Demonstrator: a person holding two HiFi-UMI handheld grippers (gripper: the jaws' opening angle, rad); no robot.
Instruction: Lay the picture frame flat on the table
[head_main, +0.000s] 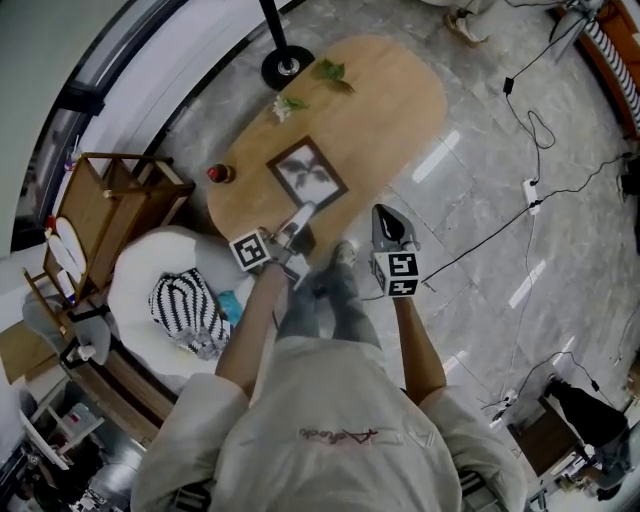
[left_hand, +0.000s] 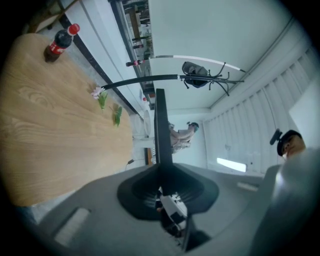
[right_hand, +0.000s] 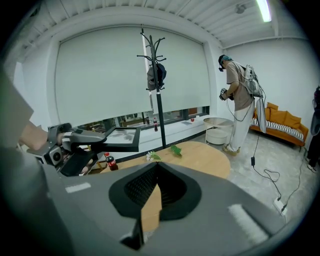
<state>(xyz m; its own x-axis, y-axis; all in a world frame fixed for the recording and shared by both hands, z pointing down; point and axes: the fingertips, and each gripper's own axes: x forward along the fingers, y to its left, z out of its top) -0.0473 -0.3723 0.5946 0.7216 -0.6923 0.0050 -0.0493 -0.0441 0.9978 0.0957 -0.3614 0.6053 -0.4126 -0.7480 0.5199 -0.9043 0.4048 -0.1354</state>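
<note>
Frame (head_main: 307, 172) hung level above tabletop (head_main: 395, 100) centre, its 6 o'clock edge pinched in left gripper (head_main: 299, 218). Right gripper (head_main: 386, 214), at 3 o'clock of it, was closed, empty.

The picture frame (head_main: 307, 175) is above the table (head_main: 400, 100), bottle (head_main: 219, 173) left, flowers (head_main: 288, 104) beyond.

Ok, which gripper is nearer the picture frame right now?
Left. The left gripper is clamped on the near edge of the picture frame, above the table; the right gripper is apart from it, off to its right, holding nothing.
</note>
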